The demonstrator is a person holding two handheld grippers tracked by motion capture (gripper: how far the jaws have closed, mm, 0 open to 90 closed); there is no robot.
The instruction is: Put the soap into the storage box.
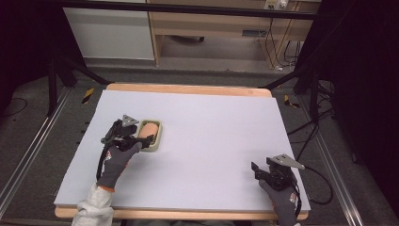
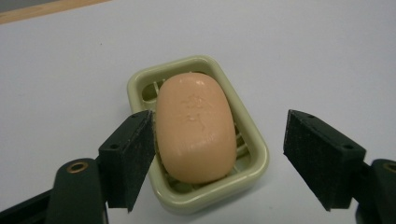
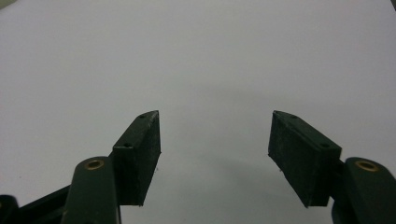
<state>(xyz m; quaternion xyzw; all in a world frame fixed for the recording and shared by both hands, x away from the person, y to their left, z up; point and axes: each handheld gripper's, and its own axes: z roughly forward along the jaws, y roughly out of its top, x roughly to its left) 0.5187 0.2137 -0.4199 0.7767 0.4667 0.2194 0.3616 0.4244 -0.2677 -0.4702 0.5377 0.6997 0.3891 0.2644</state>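
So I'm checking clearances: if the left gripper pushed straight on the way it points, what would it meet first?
Most likely the soap bar in its green dish. It lies straight ahead of the open left gripper, though depth is hard to judge.

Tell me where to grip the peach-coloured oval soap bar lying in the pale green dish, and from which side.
Grip the peach-coloured oval soap bar across its narrow width, pads on the two long flanks, coming from above. It lies flat in the pale green plastic soap dish, whose rim likely blocks a low approach, and its domed top stands proud. The left gripper is open and already straddles that width.
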